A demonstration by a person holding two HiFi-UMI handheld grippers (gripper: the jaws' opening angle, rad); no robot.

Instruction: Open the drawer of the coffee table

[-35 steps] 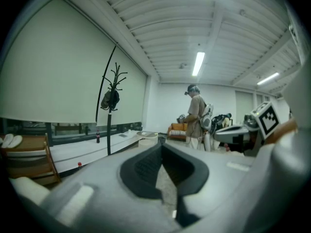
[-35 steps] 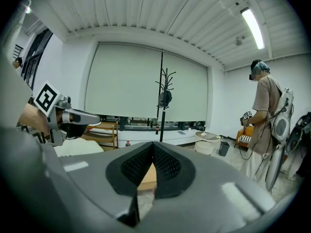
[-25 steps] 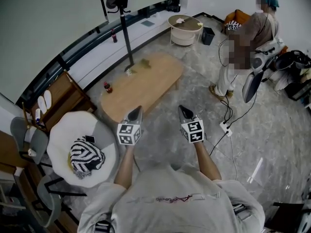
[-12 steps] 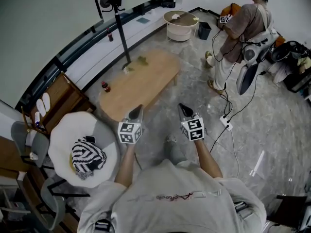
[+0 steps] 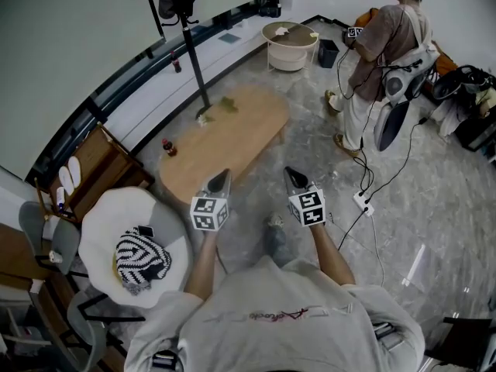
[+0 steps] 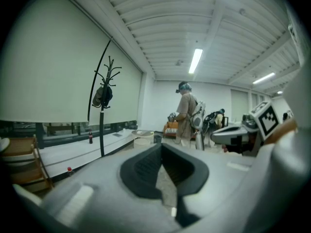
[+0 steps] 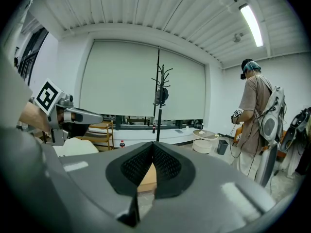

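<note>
**Two closed grippers held out short of a wooden coffee table**

Nearest, the wearer's pale shirt (image 5: 271,320) fills the bottom of the head view and covers the floor beneath. Both forearms reach forward. The left gripper (image 5: 219,181) and the right gripper (image 5: 294,180) each have their jaws pressed together with nothing between them, and both hang in the air.

Just ahead lies the oval coffee table (image 5: 225,142), seen from above; its drawer cannot be made out. To the left sits a white armchair (image 5: 108,215) with a striped cushion (image 5: 141,258). A small bottle (image 5: 167,147) stands beside the table's left edge. A coat stand (image 5: 195,60) rises by the far edge. Beyond are a round side table (image 5: 291,46) and another person (image 5: 380,60), standing.
</note>
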